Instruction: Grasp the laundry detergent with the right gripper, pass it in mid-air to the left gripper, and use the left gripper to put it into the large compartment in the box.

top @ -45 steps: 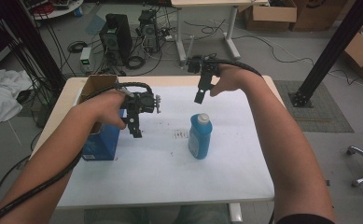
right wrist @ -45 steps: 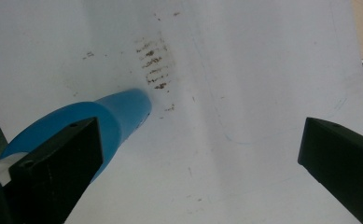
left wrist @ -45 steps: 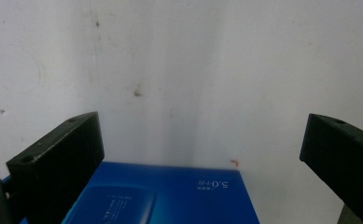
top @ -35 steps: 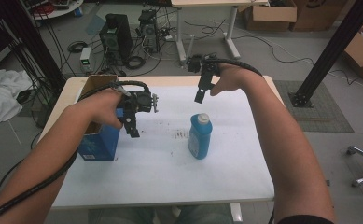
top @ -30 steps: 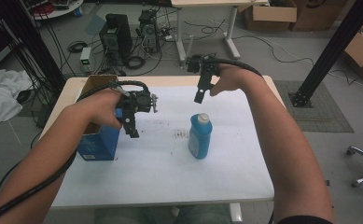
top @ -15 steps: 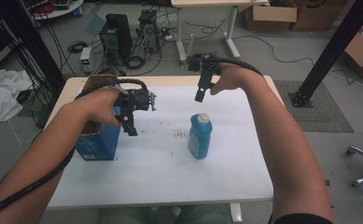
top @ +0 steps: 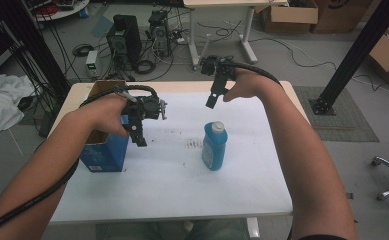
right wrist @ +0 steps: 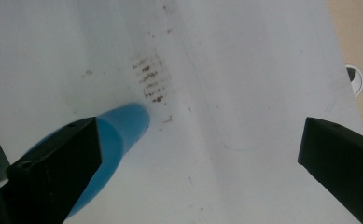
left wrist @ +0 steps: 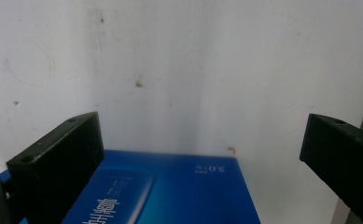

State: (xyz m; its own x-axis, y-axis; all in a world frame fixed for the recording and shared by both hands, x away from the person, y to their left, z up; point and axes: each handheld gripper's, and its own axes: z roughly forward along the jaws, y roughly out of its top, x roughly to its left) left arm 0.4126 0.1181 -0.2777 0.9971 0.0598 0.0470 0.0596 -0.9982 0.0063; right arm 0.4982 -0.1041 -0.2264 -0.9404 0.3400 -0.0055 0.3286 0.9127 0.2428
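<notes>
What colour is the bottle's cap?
White, on the blue bottle; the cap shows best in the high view.

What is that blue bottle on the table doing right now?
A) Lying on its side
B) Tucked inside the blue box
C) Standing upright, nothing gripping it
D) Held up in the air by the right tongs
C: in the high view the bottle stands upright on the table with its white cap on top, while the right tongs hang open above and behind it and the left tongs hover by the box.

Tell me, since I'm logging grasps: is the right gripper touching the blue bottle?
Apart. The high view shows the right gripper open above the table, clear of the blue bottle.
</notes>
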